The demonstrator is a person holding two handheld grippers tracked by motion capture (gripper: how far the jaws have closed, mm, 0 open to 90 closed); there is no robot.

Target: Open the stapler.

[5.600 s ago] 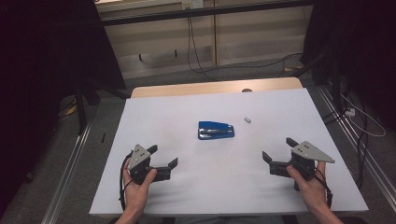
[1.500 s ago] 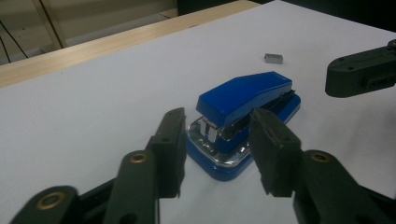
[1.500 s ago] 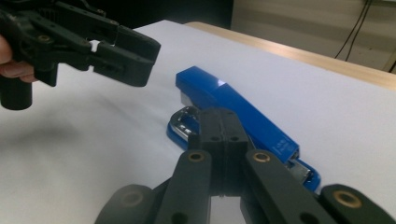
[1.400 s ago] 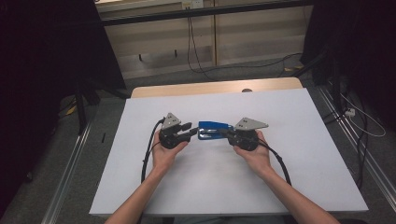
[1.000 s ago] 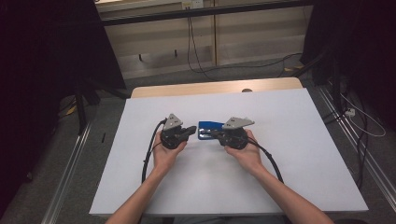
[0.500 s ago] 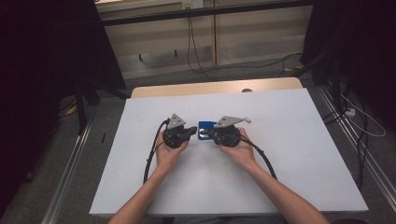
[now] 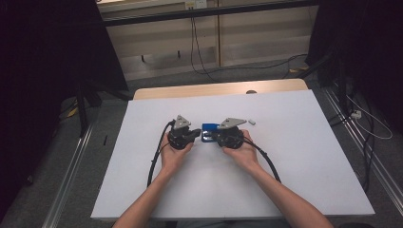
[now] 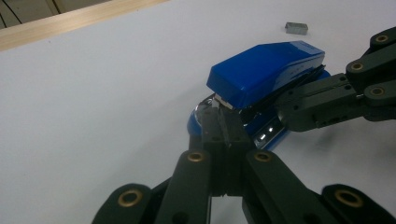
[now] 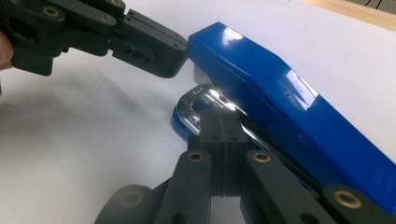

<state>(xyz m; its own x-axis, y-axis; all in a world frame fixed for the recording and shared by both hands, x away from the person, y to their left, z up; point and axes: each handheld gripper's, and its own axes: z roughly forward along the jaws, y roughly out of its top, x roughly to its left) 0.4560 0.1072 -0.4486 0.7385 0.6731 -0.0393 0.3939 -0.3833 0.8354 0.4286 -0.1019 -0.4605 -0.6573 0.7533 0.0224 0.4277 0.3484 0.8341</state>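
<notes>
Both grippers, left and right, have been brought in from 8 and 4 o'clock; jaws pressed together, wedged into the blue stapler mouth, so prying open is judged underway

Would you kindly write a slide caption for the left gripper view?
Left gripper, jaws together, meets the front of a blue stapler as the right gripper reaches in from the side.

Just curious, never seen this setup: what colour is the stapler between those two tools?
The stapler is glossy blue with a shiny metal front plate, clearest in the right gripper view.
</notes>
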